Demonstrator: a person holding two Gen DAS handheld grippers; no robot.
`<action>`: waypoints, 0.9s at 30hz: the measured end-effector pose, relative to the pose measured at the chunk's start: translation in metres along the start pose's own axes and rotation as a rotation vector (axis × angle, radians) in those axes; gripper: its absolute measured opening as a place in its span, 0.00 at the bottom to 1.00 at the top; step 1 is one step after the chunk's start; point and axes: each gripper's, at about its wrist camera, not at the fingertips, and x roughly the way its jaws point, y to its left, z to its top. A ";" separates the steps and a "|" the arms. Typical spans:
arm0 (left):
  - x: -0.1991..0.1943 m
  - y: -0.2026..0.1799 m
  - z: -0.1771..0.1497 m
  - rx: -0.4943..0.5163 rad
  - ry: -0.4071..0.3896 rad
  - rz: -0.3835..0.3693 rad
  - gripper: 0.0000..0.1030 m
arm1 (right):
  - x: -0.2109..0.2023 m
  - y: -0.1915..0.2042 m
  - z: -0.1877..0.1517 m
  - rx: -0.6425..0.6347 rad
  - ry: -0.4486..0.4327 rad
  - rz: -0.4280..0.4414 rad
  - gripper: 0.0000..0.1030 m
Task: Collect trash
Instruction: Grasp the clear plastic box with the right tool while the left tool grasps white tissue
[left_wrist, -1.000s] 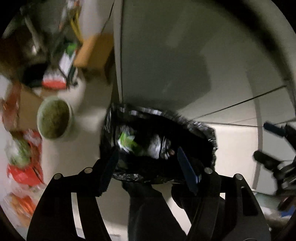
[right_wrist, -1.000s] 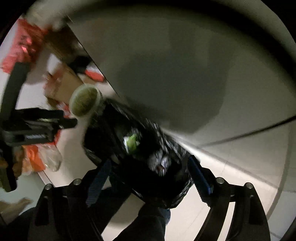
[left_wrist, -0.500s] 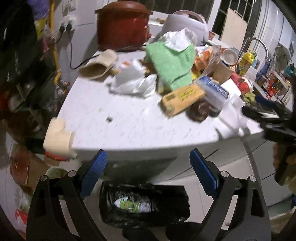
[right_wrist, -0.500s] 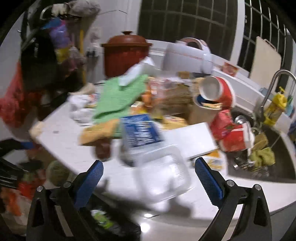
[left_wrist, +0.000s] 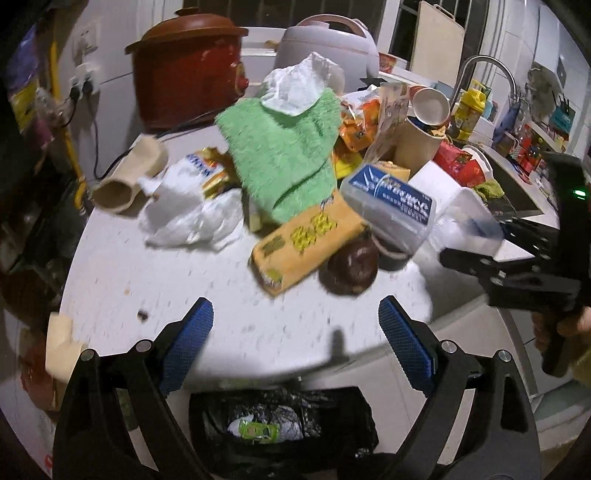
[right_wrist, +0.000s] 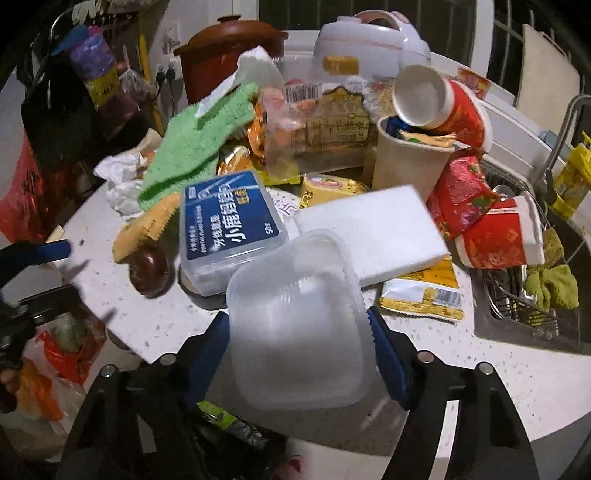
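A heap of trash lies on the white counter (left_wrist: 177, 288): a green cloth (left_wrist: 284, 155), a yellow packet (left_wrist: 306, 240), a blue-labelled plastic box (right_wrist: 229, 225), paper cups (right_wrist: 439, 107) and wrappers. A clear plastic tray (right_wrist: 299, 321) sits between the fingers of my right gripper (right_wrist: 299, 354), at the counter's front edge; the blue pads touch its sides. My left gripper (left_wrist: 295, 347) is open and empty above the counter's front edge. Below it stands a bin lined with a black bag (left_wrist: 284, 417), with wrappers inside. The right gripper also shows at the right of the left wrist view (left_wrist: 517, 254).
A red pot (left_wrist: 188, 70) and a white rice cooker (left_wrist: 328, 40) stand at the back. A sink (right_wrist: 532, 302) with cloths and a tap lies to the right. A dark round fruit (left_wrist: 351, 266) lies by the yellow packet. Bags hang at the left.
Both grippers rose from over the bin to the counter. The right gripper moved in around the clear plastic tray and its fingers narrowed onto it. The left stays open.
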 end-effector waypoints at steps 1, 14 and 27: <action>0.002 0.000 0.005 0.001 -0.004 0.000 0.86 | -0.005 -0.001 -0.001 0.010 -0.008 0.001 0.68; 0.006 0.073 0.050 -0.207 -0.090 0.051 0.86 | -0.046 -0.013 -0.003 0.132 -0.085 0.026 0.68; 0.027 0.100 0.056 -0.297 -0.016 -0.040 0.11 | -0.057 0.005 0.004 0.142 -0.118 0.076 0.68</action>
